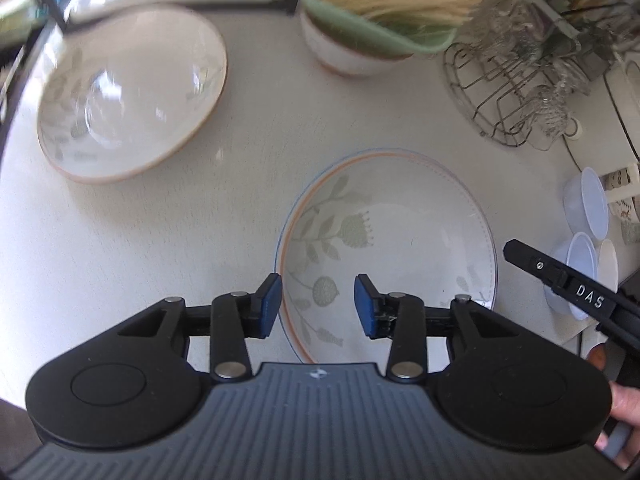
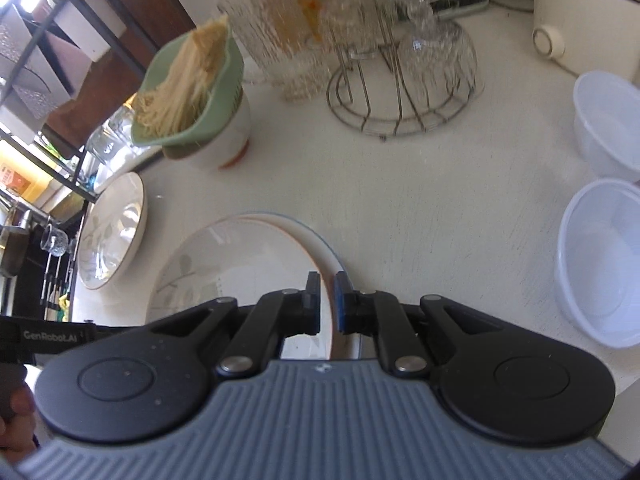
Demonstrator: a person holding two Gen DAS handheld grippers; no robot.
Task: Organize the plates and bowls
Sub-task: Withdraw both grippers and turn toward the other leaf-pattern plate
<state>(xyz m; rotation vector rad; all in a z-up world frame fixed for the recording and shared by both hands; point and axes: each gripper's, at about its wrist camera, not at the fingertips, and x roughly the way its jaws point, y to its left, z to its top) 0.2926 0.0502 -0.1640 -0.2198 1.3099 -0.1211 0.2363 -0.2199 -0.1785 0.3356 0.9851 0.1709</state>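
While the right gripper (image 2: pixel 327 304) is pinching the rim of the plate (image 2: pixel 248 264) resting on the counter (image 2: pixel 420 200), the left gripper (image 1: pixel 318 306) is hovering half open, holding nothing, over it. Raising it level should keep the thin rim from slipping.

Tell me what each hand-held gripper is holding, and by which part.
The right hand-held gripper is shut on the rim of the leaf-patterned plate, at its right edge. The left hand-held gripper hangs open above that plate, holding nothing.
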